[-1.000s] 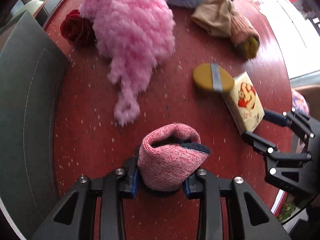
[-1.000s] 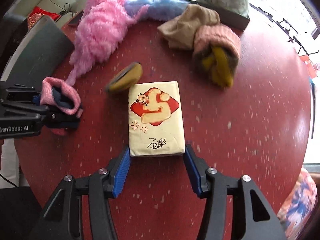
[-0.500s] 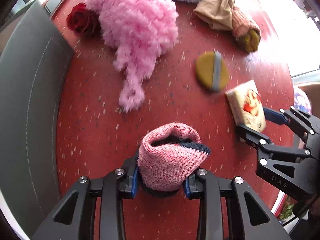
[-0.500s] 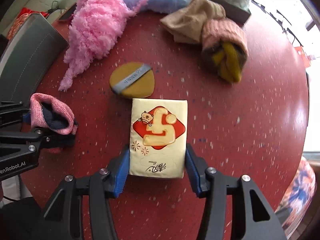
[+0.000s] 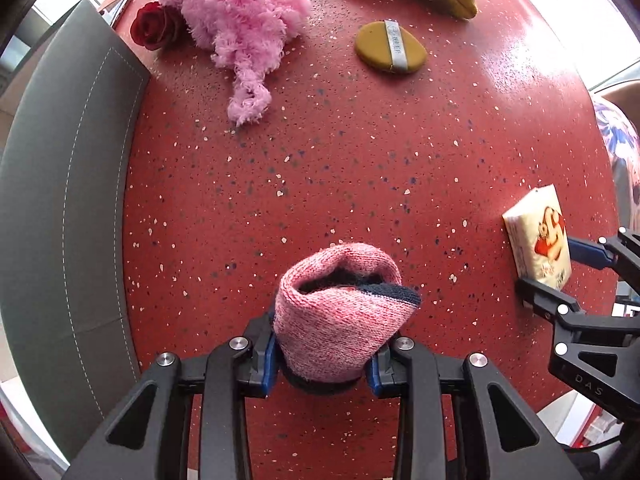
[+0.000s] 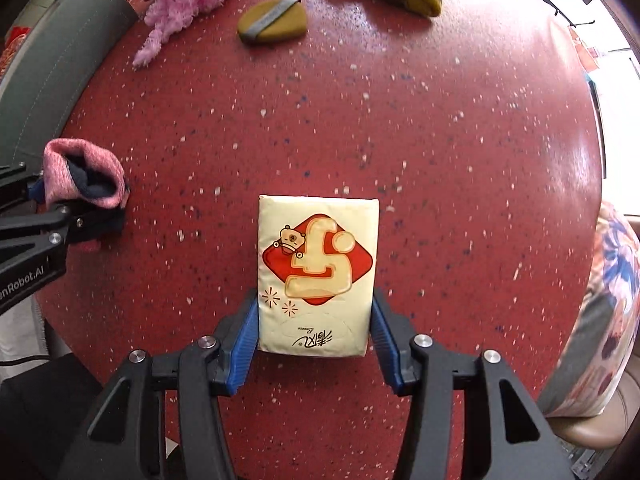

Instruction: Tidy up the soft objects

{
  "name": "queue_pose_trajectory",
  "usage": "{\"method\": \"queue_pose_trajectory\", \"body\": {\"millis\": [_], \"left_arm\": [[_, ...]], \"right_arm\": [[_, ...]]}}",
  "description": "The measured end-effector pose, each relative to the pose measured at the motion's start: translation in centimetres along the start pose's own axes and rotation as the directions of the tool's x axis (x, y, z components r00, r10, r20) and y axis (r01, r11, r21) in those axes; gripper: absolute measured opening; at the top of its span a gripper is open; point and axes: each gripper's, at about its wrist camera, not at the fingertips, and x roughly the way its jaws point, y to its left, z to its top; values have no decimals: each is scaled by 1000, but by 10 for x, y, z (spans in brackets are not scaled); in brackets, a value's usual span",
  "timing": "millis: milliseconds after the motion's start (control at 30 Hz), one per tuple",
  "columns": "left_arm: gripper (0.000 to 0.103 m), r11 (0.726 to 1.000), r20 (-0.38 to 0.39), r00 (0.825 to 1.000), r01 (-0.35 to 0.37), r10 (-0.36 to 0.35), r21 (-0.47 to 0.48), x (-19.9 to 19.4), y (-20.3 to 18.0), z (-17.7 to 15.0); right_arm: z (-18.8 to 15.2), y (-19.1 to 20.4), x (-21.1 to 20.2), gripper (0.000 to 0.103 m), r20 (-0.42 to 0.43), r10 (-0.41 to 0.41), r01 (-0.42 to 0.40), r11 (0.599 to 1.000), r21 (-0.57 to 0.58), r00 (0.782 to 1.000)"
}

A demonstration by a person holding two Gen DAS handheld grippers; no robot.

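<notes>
Fingers of my left gripper (image 5: 322, 354) squeeze the rolled sock (image 5: 340, 312) and my right gripper (image 6: 314, 330) clamps the tissue pack (image 6: 316, 272) low over the table (image 6: 440, 140), so I fear either squashy thing slipping free.

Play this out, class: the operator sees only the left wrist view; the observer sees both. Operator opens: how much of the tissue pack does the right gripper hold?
Observer: The right gripper clamps only the near end of the tissue pack; most of it sticks out ahead.
Operator: How does my sock roll sit, seen side-on?
Observer: The pink sock roll bulges past the left gripper, with dark cloth hanging below the fingers.
Operator: What is right of the table?
Observer: A floral cushion on a tan seat, beside the red table.
</notes>
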Motion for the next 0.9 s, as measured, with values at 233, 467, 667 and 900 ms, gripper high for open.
{"method": "queue_pose_trajectory", "body": {"millis": [233, 467, 667, 900], "left_arm": [[35, 999, -42, 999, -12, 13, 35, 2, -19, -3], [34, 998, -73, 997, -7, 12, 67, -1, -16, -23], [34, 993, -16, 1000, -22, 25, 116, -31, -17, -34], [34, 996, 54, 998, -44, 40, 75, -68, 0, -35]], "right_arm": [[-40, -10, 4, 55, -59, -1, 4, 999, 52, 998], [-86, -4, 10, 55, -102, -46, 48, 999, 23, 994], [-104, 11, 0, 55, -99, -37, 39, 999, 28, 994], [-99, 34, -31, 55, -2, 42, -42, 999, 19, 999]]}}
